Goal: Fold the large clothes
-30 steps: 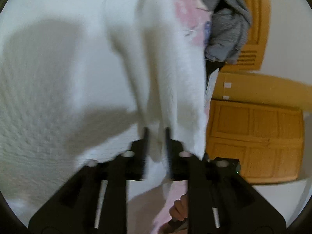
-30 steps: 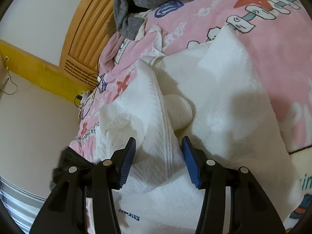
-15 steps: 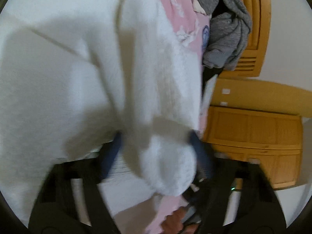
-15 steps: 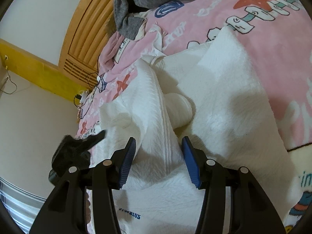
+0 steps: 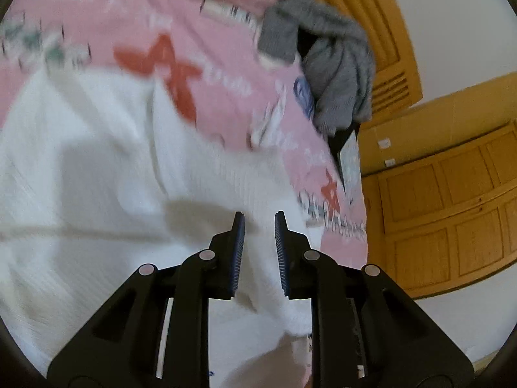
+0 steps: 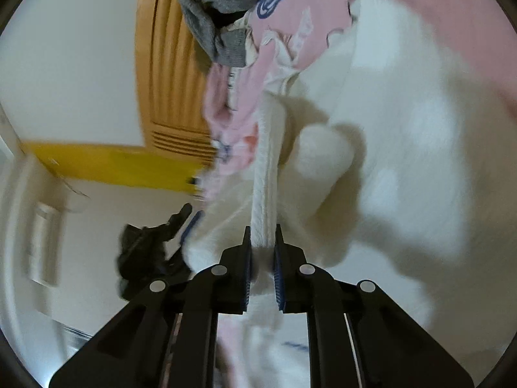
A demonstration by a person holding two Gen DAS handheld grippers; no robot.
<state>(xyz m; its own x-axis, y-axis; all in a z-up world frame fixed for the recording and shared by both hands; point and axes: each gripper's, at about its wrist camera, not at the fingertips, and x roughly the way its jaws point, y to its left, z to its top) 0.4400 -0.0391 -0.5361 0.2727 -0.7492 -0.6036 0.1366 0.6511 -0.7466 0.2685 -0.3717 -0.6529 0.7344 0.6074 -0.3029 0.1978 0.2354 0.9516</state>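
Note:
A large white knit garment lies spread on a pink patterned blanket. My left gripper hovers over the garment's right edge, jaws slightly apart with nothing between them. In the right wrist view my right gripper is shut on a raised ribbed fold of the white garment, which stretches up from the jaws. A rolled sleeve cuff lies beside that fold. The left gripper shows at the lower left of the right wrist view.
A crumpled grey sweater lies at the blanket's far edge, also in the right wrist view. A wooden headboard and wooden cabinet doors stand behind and to the right.
My left gripper let go of the white garment and pulled back above it. My right gripper closed on a fold of the garment and lifted, swinging its view to the left.

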